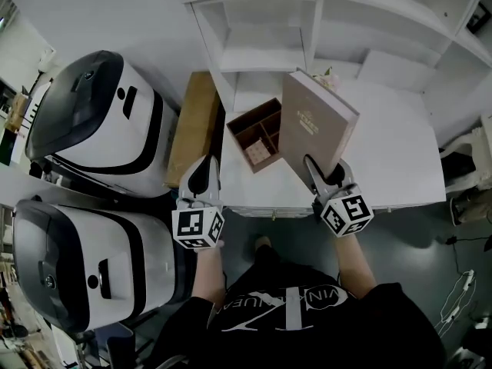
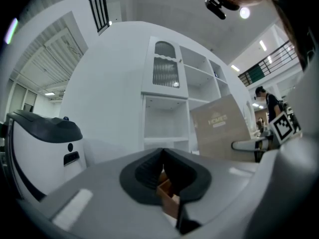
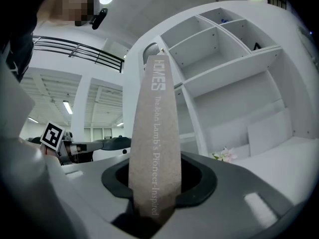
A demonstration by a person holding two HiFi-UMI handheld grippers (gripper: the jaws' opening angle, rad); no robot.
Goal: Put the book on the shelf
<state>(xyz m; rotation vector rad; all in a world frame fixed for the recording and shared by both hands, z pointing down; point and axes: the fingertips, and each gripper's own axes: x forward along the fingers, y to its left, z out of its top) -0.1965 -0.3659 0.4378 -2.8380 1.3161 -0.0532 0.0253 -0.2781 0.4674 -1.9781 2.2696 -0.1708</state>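
My right gripper (image 1: pixel 324 174) is shut on the lower edge of a tan hardcover book (image 1: pixel 316 121), which it holds upright and tilted above the white desk (image 1: pixel 400 152). The book's spine (image 3: pixel 155 143) rises between the right jaws (image 3: pixel 154 185) and faces me. The white shelf unit (image 1: pixel 265 29) with open compartments stands at the back of the desk, beyond the book. My left gripper (image 1: pixel 204 169) hovers at the desk's front left corner, shut and holding nothing (image 2: pixel 162 156). From the left gripper view the book (image 2: pixel 219 128) shows to the right.
A brown wooden organizer box (image 1: pixel 256 133) sits on the desk left of the book. A cardboard panel (image 1: pixel 192 125) leans by the desk's left side. Two large white and black machines (image 1: pixel 92 121) (image 1: pixel 77 260) stand on the left. Small flowers (image 3: pixel 225 155) lie near the shelf.
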